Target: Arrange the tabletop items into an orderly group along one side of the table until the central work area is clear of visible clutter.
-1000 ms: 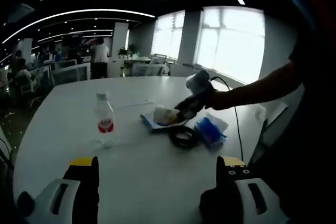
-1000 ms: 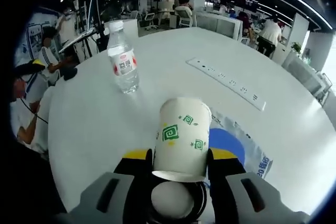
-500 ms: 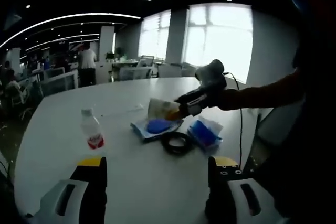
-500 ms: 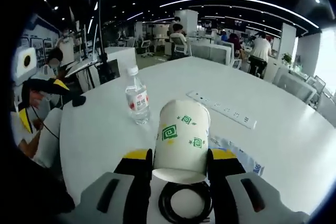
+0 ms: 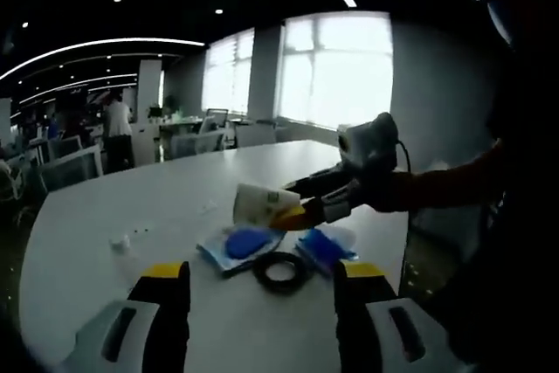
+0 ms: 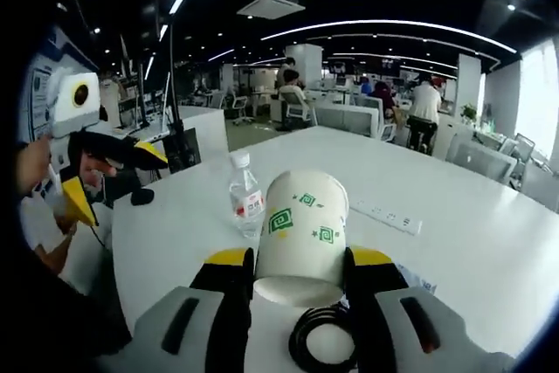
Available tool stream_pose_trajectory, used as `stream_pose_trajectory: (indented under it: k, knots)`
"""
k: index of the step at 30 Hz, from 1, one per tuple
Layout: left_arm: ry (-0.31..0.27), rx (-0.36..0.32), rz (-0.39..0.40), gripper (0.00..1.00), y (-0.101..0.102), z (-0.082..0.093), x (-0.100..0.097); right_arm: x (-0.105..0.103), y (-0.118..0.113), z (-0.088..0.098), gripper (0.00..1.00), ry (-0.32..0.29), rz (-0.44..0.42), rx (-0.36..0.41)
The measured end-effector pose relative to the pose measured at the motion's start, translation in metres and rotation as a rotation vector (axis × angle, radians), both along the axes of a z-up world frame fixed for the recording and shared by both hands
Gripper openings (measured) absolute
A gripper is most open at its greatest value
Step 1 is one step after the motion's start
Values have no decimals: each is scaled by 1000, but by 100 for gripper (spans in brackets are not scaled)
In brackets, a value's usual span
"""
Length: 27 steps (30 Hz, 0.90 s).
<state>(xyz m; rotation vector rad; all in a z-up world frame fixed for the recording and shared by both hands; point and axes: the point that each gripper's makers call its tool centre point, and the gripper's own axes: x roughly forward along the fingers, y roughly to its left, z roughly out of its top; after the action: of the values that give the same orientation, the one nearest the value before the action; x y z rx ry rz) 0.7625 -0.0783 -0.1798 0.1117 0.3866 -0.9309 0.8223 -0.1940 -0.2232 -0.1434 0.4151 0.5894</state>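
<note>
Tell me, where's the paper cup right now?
The paper cup is clamped in the right gripper, lifted above the black ring; the left gripper view shows it over the blue packets.

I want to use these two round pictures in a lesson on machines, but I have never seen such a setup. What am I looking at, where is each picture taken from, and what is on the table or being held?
No robot here: a person holds a two-jaw gripper in each hand, and a fisheye camera rides on each.

In the right gripper view, the right gripper is shut on a paper cup with green marks, lifted above the white table. Below lie a black ring, a water bottle and a power strip.

In the left gripper view, the left gripper is open and empty. Ahead you see the other gripper carrying the cup, with blue packets beside the ring.
</note>
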Motion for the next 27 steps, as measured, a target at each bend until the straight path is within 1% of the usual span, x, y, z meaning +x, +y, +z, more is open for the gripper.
stream_pose_trajectory:
  k: [5, 6, 11, 13, 16, 22, 25, 27]
  knots:
    - [-6, -3, -46, 58, -11, 5, 4, -11, 5, 10, 37, -28, 15, 20]
    - [-6, -1, -67, 56, -13, 6, 5, -14, 7, 13, 37, -36, 23, 38]
    - [-15, 16, -136, 49, -20, 12, 12, -26, 13, 26, 37, -59, 56, 80]
    - [-16, 14, -143, 48, -21, 13, 15, -29, 13, 27, 37, -62, 65, 84]
    - [-14, -3, -192, 41, -25, 19, 21, -38, 17, 34, 37, -83, 98, 107]
    - [13, -23, -269, 33, -32, 23, 24, -50, 28, 39, 37, -93, 170, 143]
    - [32, -22, -329, 27, -36, 21, 17, -56, 36, 43, 37, -106, 216, 149]
    - [47, -19, -349, 24, -38, 18, 16, -60, 41, 44, 37, -110, 246, 150]
